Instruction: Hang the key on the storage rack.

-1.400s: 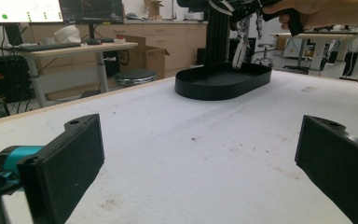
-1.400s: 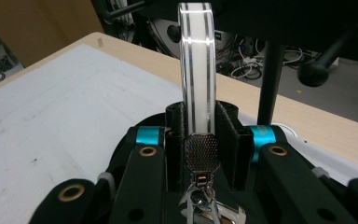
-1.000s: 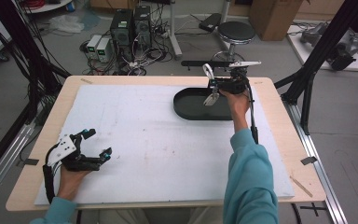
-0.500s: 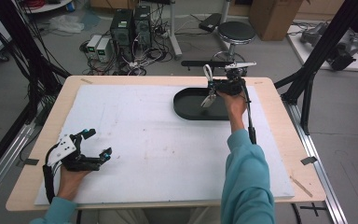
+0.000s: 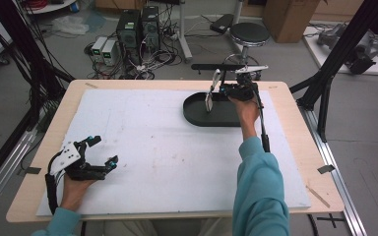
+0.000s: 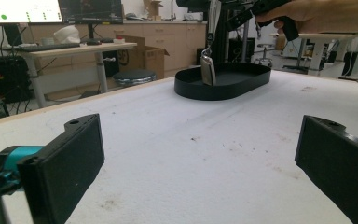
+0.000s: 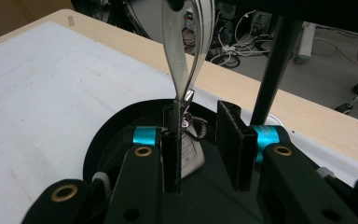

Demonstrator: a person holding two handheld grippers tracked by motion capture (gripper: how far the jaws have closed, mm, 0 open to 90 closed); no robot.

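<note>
**Two grippers apart: left idle at the near corner, right over the tray with a strap**

Two grippers are in my hands at a light wooden table [image 5: 295, 147] covered by a white foam sheet [image 5: 152, 142].

Left gripper [image 5: 98, 152]: it rests low on the sheet near the table's near-left corner, my hand behind it. In the left gripper view its two black jaws stand wide apart, with bare sheet between them and nothing held.

Right gripper [image 5: 215, 88]: my arm in its teal sleeve [image 5: 258, 191] reaches to the far side of the table, and the gripper sits above the black oval plastic tray [image 5: 197, 115], which lies on the sheet's far-right part. In the right gripper view the jaws stand a narrow gap apart. A glossy grey looped strap [image 7: 186, 51] passes along the inner face of one jaw; the other jaw stands clear of it. I cannot tell whether the strap is pinched or merely resting against that jaw.

In the left gripper view, a small silvery tag-like object [image 6: 208, 70] hangs by a metal clip from the strap, its lower end inside the tray. Whether it touches the tray floor I cannot tell.
</note>
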